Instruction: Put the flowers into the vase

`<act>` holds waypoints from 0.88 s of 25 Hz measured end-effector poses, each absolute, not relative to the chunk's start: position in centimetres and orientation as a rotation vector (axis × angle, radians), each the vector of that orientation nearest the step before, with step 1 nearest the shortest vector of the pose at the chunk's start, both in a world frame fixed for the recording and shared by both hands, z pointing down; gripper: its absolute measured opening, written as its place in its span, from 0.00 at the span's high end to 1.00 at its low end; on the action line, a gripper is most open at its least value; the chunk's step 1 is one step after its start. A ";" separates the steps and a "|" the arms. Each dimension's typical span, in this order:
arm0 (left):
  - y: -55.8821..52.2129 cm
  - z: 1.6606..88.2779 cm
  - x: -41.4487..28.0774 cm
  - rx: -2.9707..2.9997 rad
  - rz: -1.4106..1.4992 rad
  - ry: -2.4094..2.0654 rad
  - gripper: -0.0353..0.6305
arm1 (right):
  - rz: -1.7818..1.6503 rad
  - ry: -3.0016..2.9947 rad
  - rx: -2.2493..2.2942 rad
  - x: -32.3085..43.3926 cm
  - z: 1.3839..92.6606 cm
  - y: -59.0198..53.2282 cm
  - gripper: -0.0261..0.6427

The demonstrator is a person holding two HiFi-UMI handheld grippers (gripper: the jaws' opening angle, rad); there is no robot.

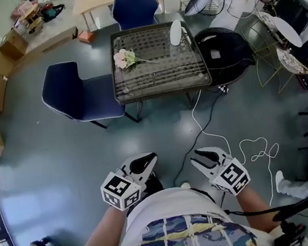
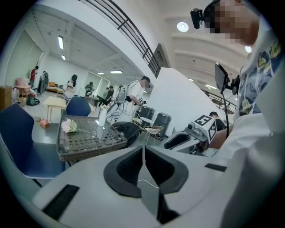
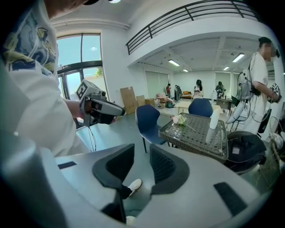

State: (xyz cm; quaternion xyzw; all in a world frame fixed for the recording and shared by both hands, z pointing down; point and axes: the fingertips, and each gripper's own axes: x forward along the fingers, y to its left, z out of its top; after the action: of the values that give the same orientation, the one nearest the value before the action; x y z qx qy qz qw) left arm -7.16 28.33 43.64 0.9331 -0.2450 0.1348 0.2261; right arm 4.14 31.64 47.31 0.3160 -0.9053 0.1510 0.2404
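Close to our chest, our left gripper (image 1: 147, 161) is closed on nothing and our right gripper (image 1: 202, 155) stands slightly parted, also empty. The flowers (image 1: 124, 58) lie on the mesh table (image 1: 163, 87) well ahead, near the white vase (image 1: 175, 32). We judge the task is only starting, so we must first approach and grasp them.

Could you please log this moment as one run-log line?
left gripper shut, empty; right gripper open, empty; flowers on table; vase upright
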 end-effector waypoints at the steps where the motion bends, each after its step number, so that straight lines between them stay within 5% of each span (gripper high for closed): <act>1: 26.9 43.4 -8.1 2.579 0.363 -0.662 0.93 | 0.400 -2.463 0.861 3.1 47.2 30.0 0.81; 10: 16.9 43.7 -17.7 2.612 0.403 -0.607 0.93 | 0.288 -2.398 0.836 -5.7 46.9 17.6 0.76; 22: 5.1 45.7 -18.4 2.473 0.292 -0.766 0.88 | 0.220 -2.420 0.633 -8.1 50.4 -1.5 0.70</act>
State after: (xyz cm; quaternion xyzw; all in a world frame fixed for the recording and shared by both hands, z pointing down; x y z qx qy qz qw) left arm -18.39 5.06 45.66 0.9154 -0.2833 0.1079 0.2648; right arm -8.09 -1.53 50.36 0.2398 -0.9162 0.0834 0.3099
